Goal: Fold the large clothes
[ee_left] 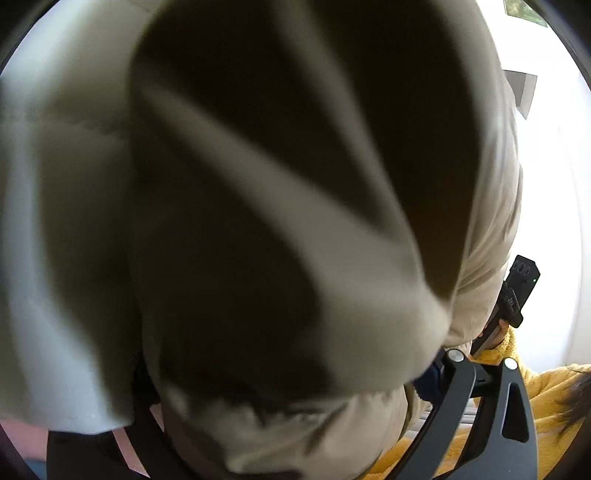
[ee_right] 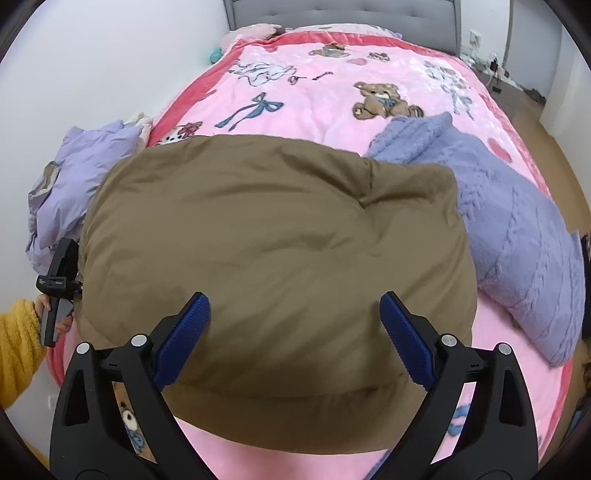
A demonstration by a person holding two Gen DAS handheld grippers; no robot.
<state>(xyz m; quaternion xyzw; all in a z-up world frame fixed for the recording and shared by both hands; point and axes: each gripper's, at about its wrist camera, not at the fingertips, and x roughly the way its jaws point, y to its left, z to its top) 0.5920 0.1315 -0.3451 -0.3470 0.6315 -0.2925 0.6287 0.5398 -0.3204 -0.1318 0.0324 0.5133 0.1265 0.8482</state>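
1. Here, at the far left of the brown puffer jacket (ee_right: 273, 229), a yellow fleecy sleeve (ee_right: 18, 332) ends in a hand that holds the left gripper (ee_right: 61, 284).
2. The left gripper's front end is hidden against the jacket's left edge. Its own camera is smothered by blurred pale and dark fabric lying over its fingers, so I cannot tell whether it is clamped or released.
3. Up and to the left of the jacket lies a crumpled lilac garment (ee_right: 74, 177), at the edge of the bed beside the white wall.
4. The jacket itself, the task's thing, sits as a puffy, roughly square bundle on the pink teddy-bear blanket (ee_right: 332, 96), near the foot of the bed.
5. Over the jacket's near edge hangs the right gripper (ee_right: 291, 299), released. Its blue pads (ee_right: 192, 332) stand wide apart, with only the jacket's top surface seen between them and nothing pinched.
6. To the right of the jacket, touching its right edge, lies a purple cable-knit sweater (ee_right: 517, 221).
7. Beyond the jacket, at the far end of the blanket, stands a grey padded headboard (ee_right: 332, 11).
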